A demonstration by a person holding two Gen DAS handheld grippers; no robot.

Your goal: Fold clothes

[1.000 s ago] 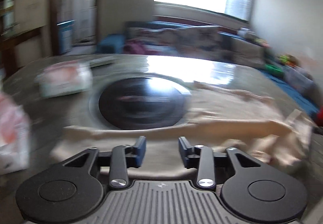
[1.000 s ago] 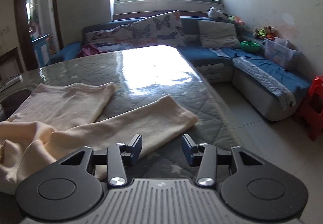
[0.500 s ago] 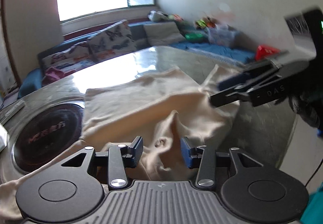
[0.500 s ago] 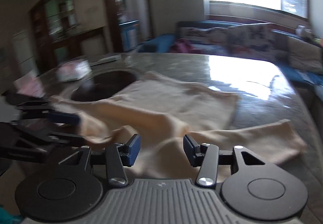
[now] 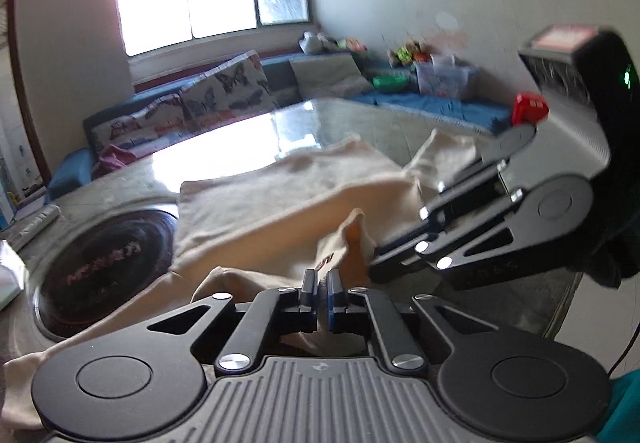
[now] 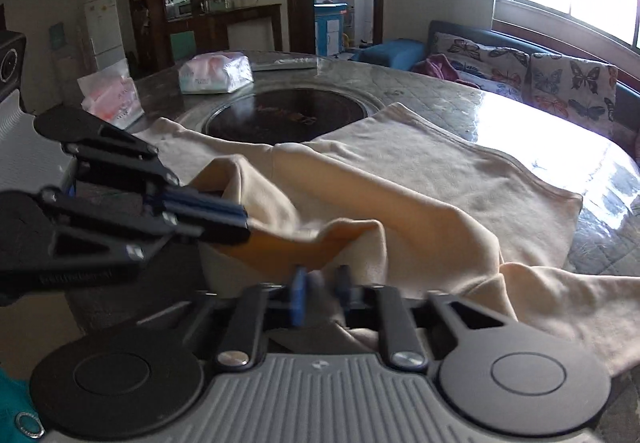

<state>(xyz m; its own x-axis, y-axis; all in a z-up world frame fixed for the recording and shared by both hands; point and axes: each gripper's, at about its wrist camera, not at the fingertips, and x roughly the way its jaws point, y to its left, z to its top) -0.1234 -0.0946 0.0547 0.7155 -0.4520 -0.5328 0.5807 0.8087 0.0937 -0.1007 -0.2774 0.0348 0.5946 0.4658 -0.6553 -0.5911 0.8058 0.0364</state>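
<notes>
My left gripper [image 5: 321, 293] and my right gripper [image 6: 320, 293] both pinch the edge of the cream garment [image 6: 420, 179] on the table [image 6: 432, 91].

1. Right gripper [image 6: 320, 295] at near centre, jaws narrowed onto a fold of the cream garment [image 6: 420, 179]; fingertips motion-blurred, a small gap shows between them.
2. Left gripper [image 6: 236, 221] enters from the left, jaws closed on the garment's raised edge.
3. Garment lies spread over the quilted table [image 6: 432, 91], with one leg-like panel running far right and another bunched near right.
4. Dark round inset [image 6: 288, 115] in the table, partly under the cloth's far edge.
5. Two tissue packs [image 6: 216, 73] at far left.
6. Butterfly-print sofa cushions [image 6: 560, 83] beyond the table, under the window.
</notes>
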